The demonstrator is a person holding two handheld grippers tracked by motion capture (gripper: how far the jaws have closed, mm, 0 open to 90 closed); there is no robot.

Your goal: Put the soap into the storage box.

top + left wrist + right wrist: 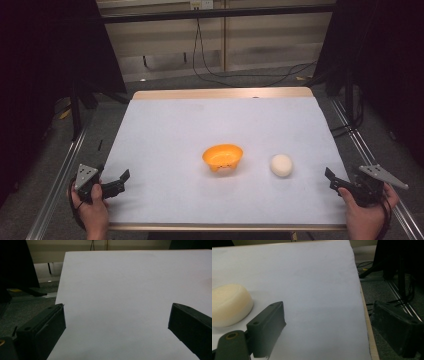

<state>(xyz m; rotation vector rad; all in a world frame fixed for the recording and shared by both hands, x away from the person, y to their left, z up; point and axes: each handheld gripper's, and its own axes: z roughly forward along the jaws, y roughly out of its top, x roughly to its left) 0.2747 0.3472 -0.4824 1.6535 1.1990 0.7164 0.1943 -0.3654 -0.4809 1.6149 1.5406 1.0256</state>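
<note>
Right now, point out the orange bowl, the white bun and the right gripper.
orange bowl [223, 156], high view, inner wall.
white bun [281, 165], high view, top of its dome.
right gripper [332, 179], high view, between its jaw tips.

High cam overhead, facing fwd; gripper cams low, share table [175, 125].

One orange bowl [223, 157] and one cream-white round object [281, 165], possibly a bun or ball, sit on one table [175, 130]. Two hand-held grippers: the left hand-held gripper [119, 182] and the right hand-held gripper [332, 181].
</note>
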